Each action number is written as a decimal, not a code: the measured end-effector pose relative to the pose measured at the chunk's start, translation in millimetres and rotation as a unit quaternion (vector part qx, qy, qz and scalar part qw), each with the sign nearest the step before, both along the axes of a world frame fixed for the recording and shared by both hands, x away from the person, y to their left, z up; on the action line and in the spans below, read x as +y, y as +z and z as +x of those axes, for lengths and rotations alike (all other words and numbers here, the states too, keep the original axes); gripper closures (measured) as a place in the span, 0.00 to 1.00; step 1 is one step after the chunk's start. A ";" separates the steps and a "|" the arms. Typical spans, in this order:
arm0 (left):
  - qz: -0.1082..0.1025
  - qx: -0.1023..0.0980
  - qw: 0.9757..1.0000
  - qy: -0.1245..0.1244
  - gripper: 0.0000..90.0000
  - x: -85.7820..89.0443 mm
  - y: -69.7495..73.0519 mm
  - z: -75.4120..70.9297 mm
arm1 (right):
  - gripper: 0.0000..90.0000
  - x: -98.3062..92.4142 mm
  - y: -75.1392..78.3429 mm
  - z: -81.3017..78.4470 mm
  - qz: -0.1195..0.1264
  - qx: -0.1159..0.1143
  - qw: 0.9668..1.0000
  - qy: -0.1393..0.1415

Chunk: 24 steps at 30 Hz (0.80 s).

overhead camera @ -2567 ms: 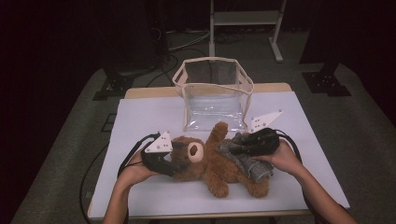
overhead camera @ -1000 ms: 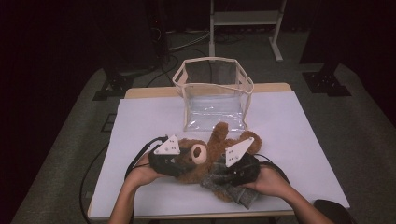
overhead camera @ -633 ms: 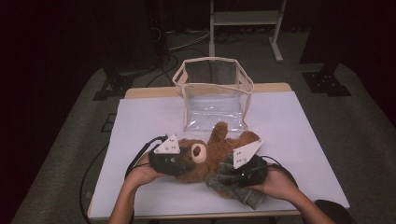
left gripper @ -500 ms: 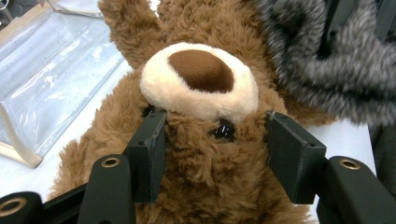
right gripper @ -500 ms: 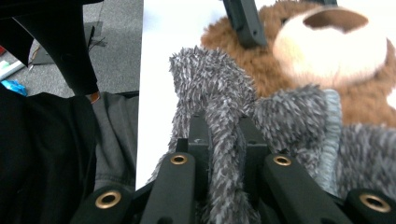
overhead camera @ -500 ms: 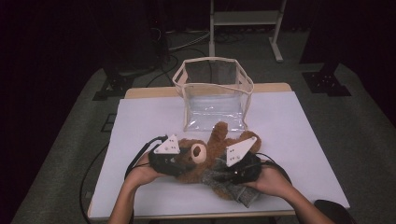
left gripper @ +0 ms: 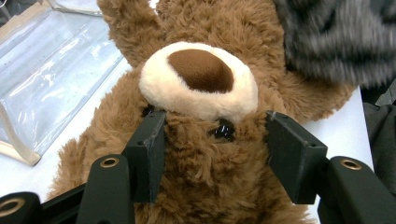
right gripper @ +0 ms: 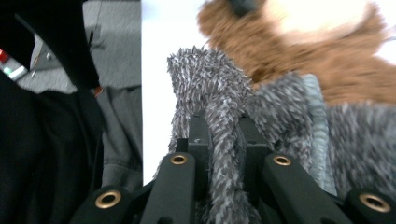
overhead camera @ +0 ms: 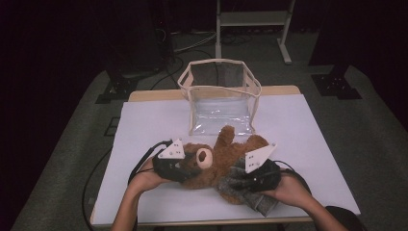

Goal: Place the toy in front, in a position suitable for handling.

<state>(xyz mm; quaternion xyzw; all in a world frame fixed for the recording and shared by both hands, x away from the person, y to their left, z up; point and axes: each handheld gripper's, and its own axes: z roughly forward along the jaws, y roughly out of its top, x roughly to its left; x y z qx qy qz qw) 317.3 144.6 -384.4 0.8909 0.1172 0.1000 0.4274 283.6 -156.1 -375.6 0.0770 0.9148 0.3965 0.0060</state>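
A brown teddy bear (overhead camera: 222,155) lies on its back on the white table (overhead camera: 312,125), head to the left. My left gripper (overhead camera: 190,167) is shut on its head; in the left gripper view the jaws press into the fur on both sides of the face (left gripper: 201,70), just below the muzzle, left gripper (left gripper: 217,140). A grey fuzzy garment (overhead camera: 240,185) covers the bear's lower body near the front edge. My right gripper (overhead camera: 244,180) is shut on a fold of that garment (right gripper: 205,79), right gripper (right gripper: 223,128), with the bear's brown fur (right gripper: 299,51) just beyond.
A clear plastic bag with beige trim (overhead camera: 219,96) stands open at the back middle of the table, close behind the bear's raised arm. Black cables (overhead camera: 144,161) trail off the table's left side. A metal stand (overhead camera: 250,19) is on the floor beyond.
The right gripper came from the bear's far right side to its near side, holding the grey garment, and has just shifted slightly right. The left gripper stayed on the head.
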 end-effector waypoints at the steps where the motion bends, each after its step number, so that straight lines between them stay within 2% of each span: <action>1: 0.000 -0.001 1.000 -0.001 0.45 0.0 -0.1 0.1 | 0.88 -2.9 4.5 2.2 0.009 -0.001 1.000 -0.007; 4: 0.000 0.000 1.000 -0.002 0.45 0.0 -0.3 0.1 | 0.88 -1.7 15.2 9.0 0.016 -0.015 1.000 -0.014; 6: -0.001 0.001 1.000 -0.003 0.45 0.0 -0.5 -0.1 | 0.88 5.5 23.3 14.5 0.017 -0.028 0.999 -0.016; 8: -0.001 0.001 1.000 -0.004 0.45 -0.2 -0.6 -0.8 | 0.88 17.1 30.5 21.6 0.011 -0.041 0.999 -0.012; 12: 0.001 0.001 1.000 -0.007 0.45 0.3 -0.4 -1.7 | 0.88 35.4 33.4 34.6 -0.008 -0.057 0.998 -0.012; 14: 0.001 0.002 1.000 -0.006 0.45 0.5 -0.7 -1.7 | 0.88 40.4 29.0 39.7 -0.017 -0.053 0.998 -0.013; 17: -0.001 0.003 1.000 -0.007 0.45 0.7 -1.1 -2.1 | 0.88 39.3 20.4 39.1 -0.019 -0.043 0.999 -0.009; 21: -0.001 0.003 1.000 -0.007 0.45 1.0 -1.3 -1.8 | 0.88 25.8 17.0 31.1 -0.016 -0.031 0.999 -0.011; 24: 0.000 0.003 1.000 -0.007 0.45 1.4 -1.4 -1.5 | 0.88 14.3 20.1 29.5 -0.010 -0.030 0.999 -0.016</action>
